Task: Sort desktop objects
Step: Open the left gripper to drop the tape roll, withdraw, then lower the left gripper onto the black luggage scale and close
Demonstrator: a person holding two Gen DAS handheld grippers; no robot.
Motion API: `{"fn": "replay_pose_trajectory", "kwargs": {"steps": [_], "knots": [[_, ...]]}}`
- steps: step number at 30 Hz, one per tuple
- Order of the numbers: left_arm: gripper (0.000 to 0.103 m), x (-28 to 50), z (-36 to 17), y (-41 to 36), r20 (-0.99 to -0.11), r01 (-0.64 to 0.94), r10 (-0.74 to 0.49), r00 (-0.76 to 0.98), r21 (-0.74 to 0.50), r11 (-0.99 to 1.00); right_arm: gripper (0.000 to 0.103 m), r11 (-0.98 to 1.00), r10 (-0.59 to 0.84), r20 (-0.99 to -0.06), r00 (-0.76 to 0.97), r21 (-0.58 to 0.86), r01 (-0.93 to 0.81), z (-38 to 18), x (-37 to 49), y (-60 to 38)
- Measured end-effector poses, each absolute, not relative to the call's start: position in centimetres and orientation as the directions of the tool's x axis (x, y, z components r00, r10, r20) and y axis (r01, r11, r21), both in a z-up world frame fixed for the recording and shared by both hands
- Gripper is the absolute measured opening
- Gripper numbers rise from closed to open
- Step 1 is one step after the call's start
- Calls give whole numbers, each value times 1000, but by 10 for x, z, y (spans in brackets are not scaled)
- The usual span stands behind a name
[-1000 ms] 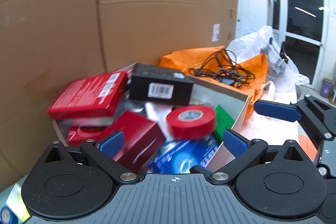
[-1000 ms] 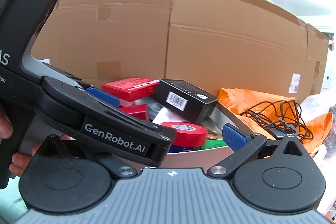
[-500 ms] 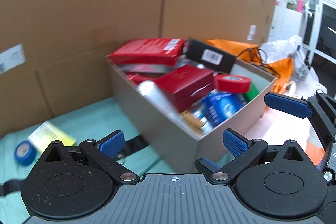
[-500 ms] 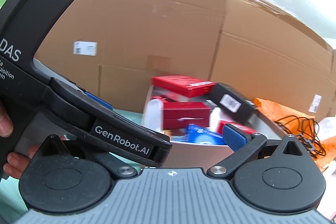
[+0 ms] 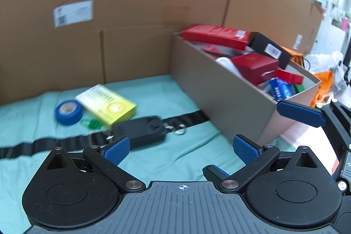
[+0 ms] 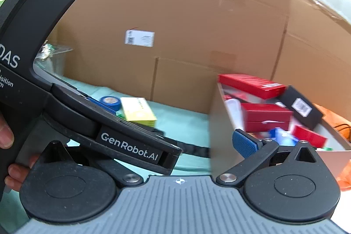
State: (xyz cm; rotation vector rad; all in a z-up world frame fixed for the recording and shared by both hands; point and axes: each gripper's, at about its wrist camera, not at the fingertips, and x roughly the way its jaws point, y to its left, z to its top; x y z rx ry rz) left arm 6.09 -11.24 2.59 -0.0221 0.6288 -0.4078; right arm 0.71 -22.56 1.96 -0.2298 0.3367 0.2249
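Note:
My left gripper (image 5: 182, 149) is open and empty above the teal cloth. Ahead on the cloth lie a blue tape roll (image 5: 68, 112), a yellow box (image 5: 107, 103), a small green clip (image 5: 93, 124) and a black pouch with a strap (image 5: 140, 132). To the right stands an open grey box (image 5: 210, 89) holding red boxes (image 5: 254, 64), a black box (image 5: 271, 50) and a blue packet (image 5: 280, 89). My right gripper (image 6: 182, 144) is open and empty; its left finger is hidden behind the left gripper's body (image 6: 65, 102). The right wrist view also shows the tape roll (image 6: 110, 101) and the yellow box (image 6: 138, 112).
A tall cardboard wall (image 5: 131, 14) closes the back. An orange bag (image 5: 322, 84) and clear plastic (image 5: 326, 58) lie beyond the grey box. The right gripper's fingertip (image 5: 300, 113) shows at the right of the left wrist view.
Both grippers have swung left, away from over the grey box toward the cloth. The tape roll, yellow box and pouch have come into view. Both stayed open.

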Motion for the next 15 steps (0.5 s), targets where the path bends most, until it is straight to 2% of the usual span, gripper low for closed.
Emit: {"fn": "replay_pose_trajectory", "kwargs": {"steps": [9, 15], "knots": [[103, 69, -1, -58, -605, 278, -363, 709, -234, 932, 103, 917, 265, -421, 868, -168, -361, 1, 26, -182], [103, 86, -9, -39, -618, 248, -351, 703, -250, 936, 103, 913, 284, -453, 845, -143, -383, -6, 44, -174]]}}
